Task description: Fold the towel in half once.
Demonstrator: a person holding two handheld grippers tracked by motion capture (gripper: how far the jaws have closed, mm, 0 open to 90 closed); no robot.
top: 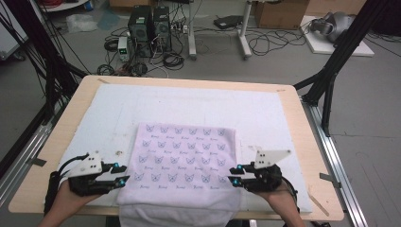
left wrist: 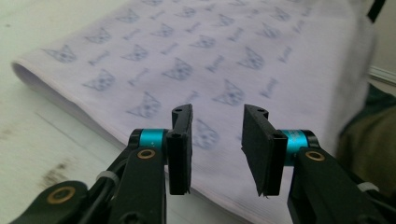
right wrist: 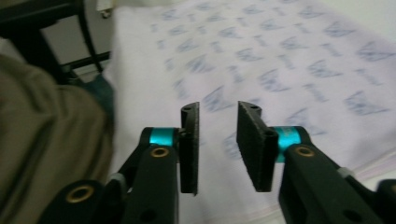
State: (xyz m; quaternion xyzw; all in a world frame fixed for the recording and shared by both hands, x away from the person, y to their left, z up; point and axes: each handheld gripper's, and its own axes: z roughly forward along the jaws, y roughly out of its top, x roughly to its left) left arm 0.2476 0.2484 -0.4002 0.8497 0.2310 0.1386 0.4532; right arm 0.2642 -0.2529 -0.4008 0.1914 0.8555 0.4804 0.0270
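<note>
Lilac printed cloth (top: 184,163) between parted grippers

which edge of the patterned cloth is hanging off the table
The near edge of the patterned cloth, between the left gripper and right gripper, droops over the table front. The far and side edges lie flat on the white pad.

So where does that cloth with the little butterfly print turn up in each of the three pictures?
High view: the printed cloth lies bottom centre, between both grippers, its near end hanging over the table edge.
Left gripper view: fills the upper middle.
Right gripper view: spreads centre to right.
Shared landmark: its butterfly print.
</note>
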